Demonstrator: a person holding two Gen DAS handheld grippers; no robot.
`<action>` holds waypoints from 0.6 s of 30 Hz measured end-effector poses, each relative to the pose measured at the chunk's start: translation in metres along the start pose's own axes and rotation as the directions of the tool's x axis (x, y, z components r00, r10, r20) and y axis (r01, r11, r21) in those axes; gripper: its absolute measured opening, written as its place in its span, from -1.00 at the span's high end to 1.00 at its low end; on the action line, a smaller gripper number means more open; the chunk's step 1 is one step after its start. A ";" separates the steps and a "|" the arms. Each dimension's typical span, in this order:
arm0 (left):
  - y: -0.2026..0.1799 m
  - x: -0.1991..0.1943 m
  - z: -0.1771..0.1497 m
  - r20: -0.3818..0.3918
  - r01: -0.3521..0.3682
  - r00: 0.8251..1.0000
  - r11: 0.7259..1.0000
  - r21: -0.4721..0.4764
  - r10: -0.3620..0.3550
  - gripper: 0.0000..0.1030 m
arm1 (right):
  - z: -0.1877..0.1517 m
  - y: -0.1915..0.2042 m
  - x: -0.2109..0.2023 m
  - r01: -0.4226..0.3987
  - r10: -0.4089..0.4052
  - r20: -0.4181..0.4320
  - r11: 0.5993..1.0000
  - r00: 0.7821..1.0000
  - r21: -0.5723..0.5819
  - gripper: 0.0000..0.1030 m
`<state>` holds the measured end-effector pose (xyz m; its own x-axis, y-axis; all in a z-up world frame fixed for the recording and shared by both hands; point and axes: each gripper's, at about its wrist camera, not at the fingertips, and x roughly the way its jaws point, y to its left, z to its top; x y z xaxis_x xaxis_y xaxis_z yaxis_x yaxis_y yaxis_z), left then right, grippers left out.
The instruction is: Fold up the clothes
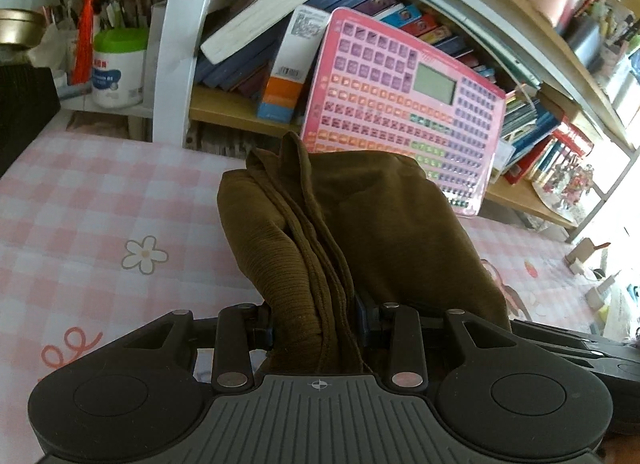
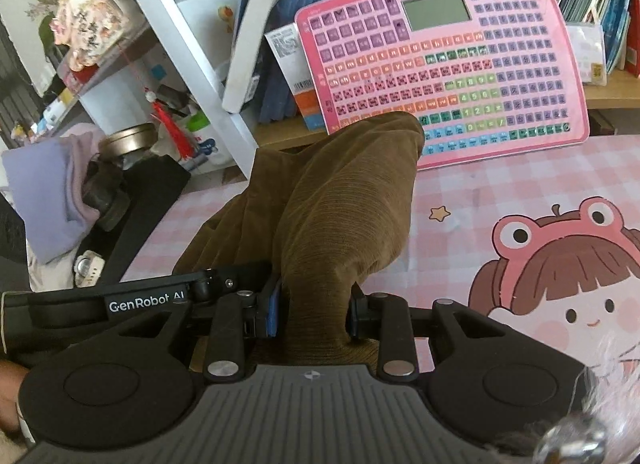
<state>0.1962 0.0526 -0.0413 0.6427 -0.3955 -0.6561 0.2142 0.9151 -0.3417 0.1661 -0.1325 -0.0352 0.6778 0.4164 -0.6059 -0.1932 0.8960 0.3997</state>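
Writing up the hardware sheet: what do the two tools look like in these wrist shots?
Both are matte black plastic. The left tool and the right tool each have a grey ribbed centre plate with a small crosshair mark, round black caps on either side, silver pivot pins and blue pads. White "GenRobot AI" lettering shows in the right wrist view. No cables visible.

pink keyboard toy [image 2: 444, 68] against shelved books [image 1: 256, 44], pink checked mat [image 1: 100, 200]
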 end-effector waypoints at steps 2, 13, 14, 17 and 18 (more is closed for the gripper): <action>0.005 0.008 0.000 -0.019 0.003 1.000 1.000 -0.003 -0.003 0.34 | 0.000 -0.004 0.009 0.002 -0.002 -0.012 1.000 1.000 0.009 0.44; 0.023 0.026 -0.004 -0.052 0.017 0.998 0.999 -0.032 -0.019 0.25 | -0.011 -0.022 0.033 0.043 -0.041 -0.038 0.997 0.998 0.060 0.24; 0.023 0.026 -0.004 -0.053 0.018 0.998 0.999 -0.030 -0.019 0.22 | -0.011 -0.022 0.033 0.046 -0.044 -0.041 0.997 0.998 0.060 0.21; 0.020 0.021 -0.004 -0.058 -0.008 0.998 1.000 -0.013 0.008 0.05 | -0.010 -0.020 0.029 0.077 -0.074 -0.043 0.996 0.996 0.055 -0.06; 0.018 0.018 -0.004 -0.060 -0.023 0.998 1.000 -0.005 0.023 -0.01 | -0.010 -0.020 0.025 0.084 -0.082 -0.038 0.995 0.996 0.050 -0.13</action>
<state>0.2088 0.0615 -0.0615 0.6022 -0.3785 -0.7029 0.1959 0.9236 -0.3296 0.1796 -0.1387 -0.0657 0.6642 0.3468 -0.6622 -0.0994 0.9190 0.3815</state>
